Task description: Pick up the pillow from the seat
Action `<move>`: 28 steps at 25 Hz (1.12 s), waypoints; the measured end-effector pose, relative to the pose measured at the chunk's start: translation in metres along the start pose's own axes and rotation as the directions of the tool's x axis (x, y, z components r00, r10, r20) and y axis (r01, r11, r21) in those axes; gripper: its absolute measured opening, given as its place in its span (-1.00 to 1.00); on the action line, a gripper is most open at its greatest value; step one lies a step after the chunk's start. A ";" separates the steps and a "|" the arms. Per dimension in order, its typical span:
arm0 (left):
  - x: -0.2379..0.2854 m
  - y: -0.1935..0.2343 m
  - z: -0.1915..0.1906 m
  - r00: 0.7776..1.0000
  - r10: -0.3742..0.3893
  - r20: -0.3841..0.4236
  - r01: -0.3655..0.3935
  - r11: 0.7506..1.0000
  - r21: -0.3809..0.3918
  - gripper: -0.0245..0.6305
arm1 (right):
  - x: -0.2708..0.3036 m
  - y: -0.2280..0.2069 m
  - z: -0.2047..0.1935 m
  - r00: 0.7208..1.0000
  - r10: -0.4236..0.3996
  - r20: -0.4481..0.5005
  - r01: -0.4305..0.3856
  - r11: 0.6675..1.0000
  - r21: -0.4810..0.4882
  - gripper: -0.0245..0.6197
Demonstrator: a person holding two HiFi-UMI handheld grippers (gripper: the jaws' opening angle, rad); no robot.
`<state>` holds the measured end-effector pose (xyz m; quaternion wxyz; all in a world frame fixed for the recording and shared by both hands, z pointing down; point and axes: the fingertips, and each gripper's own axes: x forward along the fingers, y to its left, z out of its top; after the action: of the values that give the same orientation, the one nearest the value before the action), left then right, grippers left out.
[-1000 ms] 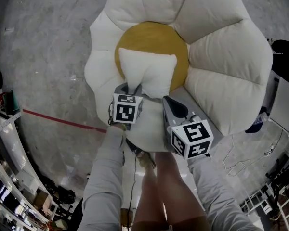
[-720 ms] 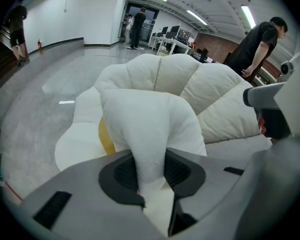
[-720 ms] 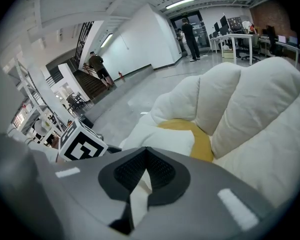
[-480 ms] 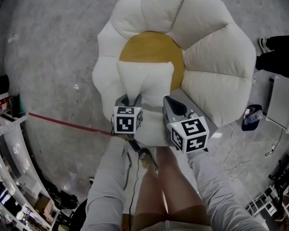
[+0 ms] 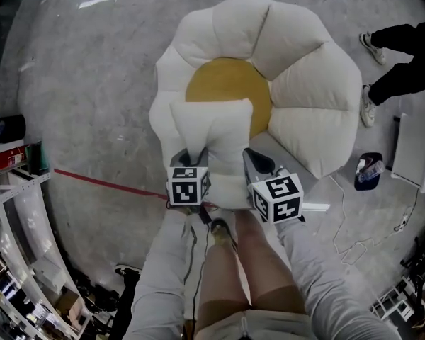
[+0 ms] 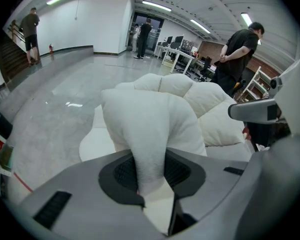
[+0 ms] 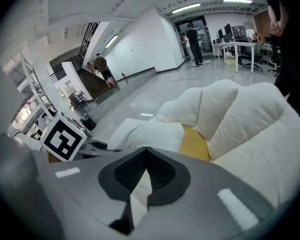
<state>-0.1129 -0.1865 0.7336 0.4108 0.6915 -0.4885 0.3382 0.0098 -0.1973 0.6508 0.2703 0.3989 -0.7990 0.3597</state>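
Observation:
A white square pillow (image 5: 212, 129) hangs pinched by its near edge over the front of the flower-shaped seat (image 5: 308, 76), which has white petals and a yellow centre (image 5: 227, 83). My left gripper (image 5: 192, 154) is shut on the pillow. In the left gripper view a fold of the pillow (image 6: 150, 119) is squeezed between the black pads (image 6: 122, 174). My right gripper (image 5: 252, 154) is just right of the pillow with its jaws together and nothing between them. From the right gripper (image 7: 146, 171) the pillow (image 7: 150, 134) lies ahead and to the left.
A person's dark-trousered legs (image 5: 400, 62) stand on the grey floor right of the seat. A white box (image 5: 411, 151), a blue item (image 5: 368, 170) and a loose cable (image 5: 354, 225) lie at the right. A red floor line (image 5: 106, 183) and shelving (image 5: 14, 211) are at the left.
The pillow has lifted off the yellow centre in my left gripper and come nearer. The seat has drawn back. A person's legs have come into view at the right.

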 end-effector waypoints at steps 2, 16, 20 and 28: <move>-0.014 -0.002 0.003 1.000 -0.001 0.011 0.001 1.000 -0.005 -0.59 | -0.007 0.005 0.004 1.000 -0.003 0.001 0.003 1.000 -0.008 -0.92; -0.122 -0.026 0.026 0.997 0.021 0.072 -0.018 0.999 -0.047 -0.59 | -0.073 0.033 0.036 1.000 -0.005 0.006 0.006 0.998 -0.070 -0.92; -0.152 -0.036 0.031 0.995 0.029 0.096 -0.022 0.997 -0.072 -0.59 | -0.094 0.044 0.040 1.000 0.007 0.002 -0.007 0.996 -0.093 -0.92; -0.202 -0.057 0.034 0.993 0.024 0.116 -0.016 0.998 -0.067 -0.59 | -0.133 0.055 0.050 1.000 0.018 0.001 -0.017 0.989 -0.148 -0.92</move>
<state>-0.1152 -0.1262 0.5296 0.4008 0.6912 -0.5295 0.2850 0.0284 -0.1548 0.5053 0.2951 0.3712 -0.8272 0.3014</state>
